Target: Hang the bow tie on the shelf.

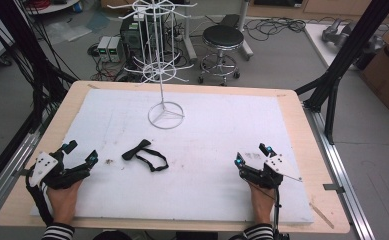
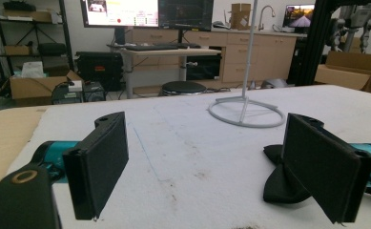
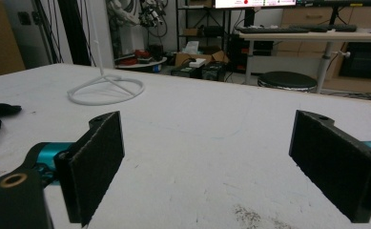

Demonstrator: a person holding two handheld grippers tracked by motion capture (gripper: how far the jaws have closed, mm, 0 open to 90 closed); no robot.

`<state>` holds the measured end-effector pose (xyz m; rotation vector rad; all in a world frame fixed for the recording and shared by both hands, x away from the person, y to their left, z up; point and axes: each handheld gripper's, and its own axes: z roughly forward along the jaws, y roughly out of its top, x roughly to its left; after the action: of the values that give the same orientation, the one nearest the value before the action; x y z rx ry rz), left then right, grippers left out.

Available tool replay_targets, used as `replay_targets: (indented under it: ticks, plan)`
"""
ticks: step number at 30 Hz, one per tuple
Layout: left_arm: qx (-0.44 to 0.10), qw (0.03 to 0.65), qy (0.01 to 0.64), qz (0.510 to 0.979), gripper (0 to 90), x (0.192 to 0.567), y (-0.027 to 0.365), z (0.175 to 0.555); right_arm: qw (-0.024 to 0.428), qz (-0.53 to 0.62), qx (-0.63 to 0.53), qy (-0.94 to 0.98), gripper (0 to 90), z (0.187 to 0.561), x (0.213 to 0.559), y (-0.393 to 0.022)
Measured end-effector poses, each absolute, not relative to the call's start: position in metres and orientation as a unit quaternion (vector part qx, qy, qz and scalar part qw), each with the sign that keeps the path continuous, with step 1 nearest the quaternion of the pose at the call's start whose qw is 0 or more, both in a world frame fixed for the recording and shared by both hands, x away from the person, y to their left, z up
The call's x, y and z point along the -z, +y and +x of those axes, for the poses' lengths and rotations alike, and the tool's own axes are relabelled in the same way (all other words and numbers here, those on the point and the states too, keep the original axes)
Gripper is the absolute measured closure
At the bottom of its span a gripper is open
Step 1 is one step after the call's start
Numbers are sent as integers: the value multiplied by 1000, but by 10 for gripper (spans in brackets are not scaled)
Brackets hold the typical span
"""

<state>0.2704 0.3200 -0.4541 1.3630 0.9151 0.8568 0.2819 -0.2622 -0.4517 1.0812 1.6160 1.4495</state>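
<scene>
Both tongs rested open and empty on the white bench (image 1: 222, 130).
The black bow tie (image 1: 143, 154) lay between them, nearer the left tongs (image 1: 80, 152); the left gripper view showed it behind one jaw, the right tongs (image 1: 252, 154) well apart.

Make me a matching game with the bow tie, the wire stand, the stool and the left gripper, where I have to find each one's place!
Things:
1. bow tie
2. wire stand
3. stool
4. left gripper

Places:
A. on the floor beyond the table
B. at the far middle of the white mat
C. lying flat on the mat between the two grippers
D. near the mat's left edge, jaws open

Pairs: 1-C, 2-B, 3-A, 4-D
</scene>
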Motion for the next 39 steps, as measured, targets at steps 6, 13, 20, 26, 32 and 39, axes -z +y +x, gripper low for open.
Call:
replay_targets:
  ticks: [6, 13, 20, 26, 32, 39]
  plan:
    - [-371, 598, 393, 591, 170, 454, 319, 271, 351, 417, -560, 624, 106, 282, 452, -262]
    - [-370, 600, 395, 589, 174, 454, 319, 271, 350, 423, -563, 618, 106, 282, 452, -264]
    - [-368, 600, 395, 590, 177, 454, 320, 271, 350, 420, -562, 621, 106, 282, 452, -263]
    - [-369, 598, 398, 590, 174, 454, 320, 271, 350, 422, -563, 619, 106, 282, 452, -264]
    - [-369, 596, 398, 592, 174, 454, 319, 272, 349, 423, -563, 618, 107, 282, 452, -264]
    - [-366, 597, 401, 590, 162, 453, 320, 272, 350, 421, -564, 618, 106, 282, 452, -265]
